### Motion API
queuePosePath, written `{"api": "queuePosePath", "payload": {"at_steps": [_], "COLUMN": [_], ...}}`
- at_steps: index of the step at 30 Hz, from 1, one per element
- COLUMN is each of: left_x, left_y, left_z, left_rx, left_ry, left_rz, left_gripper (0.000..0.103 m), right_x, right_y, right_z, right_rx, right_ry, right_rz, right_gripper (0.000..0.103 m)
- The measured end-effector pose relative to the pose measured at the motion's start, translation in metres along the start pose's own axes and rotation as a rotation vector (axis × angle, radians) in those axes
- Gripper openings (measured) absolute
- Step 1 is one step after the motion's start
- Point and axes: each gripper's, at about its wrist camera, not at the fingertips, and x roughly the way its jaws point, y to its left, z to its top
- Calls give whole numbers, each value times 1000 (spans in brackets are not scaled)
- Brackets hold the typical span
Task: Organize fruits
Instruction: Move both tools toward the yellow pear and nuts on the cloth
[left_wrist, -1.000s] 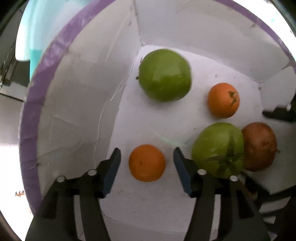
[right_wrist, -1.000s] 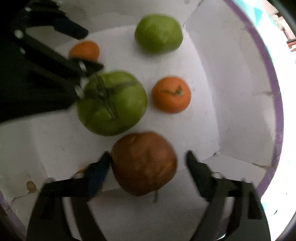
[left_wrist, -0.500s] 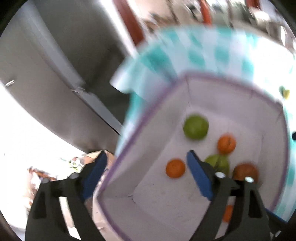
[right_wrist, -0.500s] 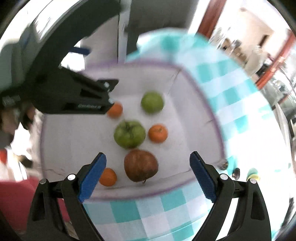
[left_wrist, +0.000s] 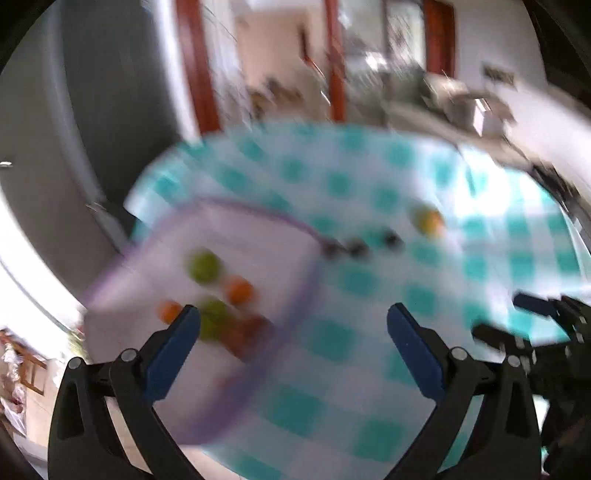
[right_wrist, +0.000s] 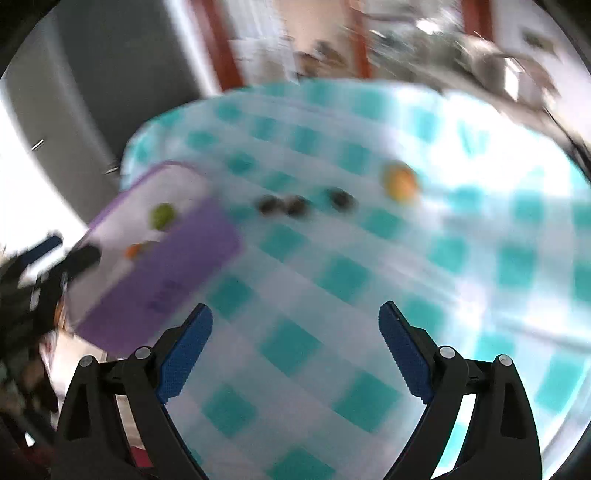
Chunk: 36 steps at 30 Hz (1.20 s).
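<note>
Both hand-held grippers open, empty
Left hand-held gripper (left_wrist: 293, 325) has just been opening; right (right_wrist: 295, 321) gapes over the bench (right_wrist: 332, 332) (blurred).

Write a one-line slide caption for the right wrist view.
Open right gripper above the checked tablecloth; purple-rimmed box left, small fruits beyond.

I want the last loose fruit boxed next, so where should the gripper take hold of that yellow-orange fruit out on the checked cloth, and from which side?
Take the yellow-orange fruit across its widest middle, coming down from above. It looks round, though blurred, and lies alone on the checked cloth, with the three small dark things off to one side. The right gripper is open and empty, so its jaws can straddle it.
</note>
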Motion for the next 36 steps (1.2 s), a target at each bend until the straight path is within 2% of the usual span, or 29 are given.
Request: {"api": "queuePosePath", "payload": {"at_steps": [4,7,11,15,18,21,27,30,34,36], "left_x": [35,71,112,138,159,178,214,226,243,251], "left_y": [-64,-94,-128,-147,-147,-138,-115,-114,-118,-121], "left_z": [-18,-36,-44,-35,-32,-30,-18,-10,5,13], "left_rx": [197,298,465,549,596,598,474,443,399,370], "left_ry": [87,166,140,111,97,101,113,96,83,81], "left_rz": [-69,-110,-122,-148,-145,-158,-238,-257,-283,-292], "left_gripper": [101,101,101,101,101,101,101,99,97,96], "right_x": [4,11,24,41,67,107,196,224,255,265], "right_y": [-55,-87,-103,-110,-112,-111,-111,-116,-122,-123], "right_z": [-22,-30,-22,4,36,74,143,157,164,162], "right_rx": [157,241,234,217,232,244,199,195,187,162], "right_ry": [18,25,25,10,28,60,105,118,145,164], "right_rz": [-76,-114,-138,-155,-163,-147,-190,-216,-248,-281], "right_gripper": [88,88,88,88,88,88,86,81,79,66]}}
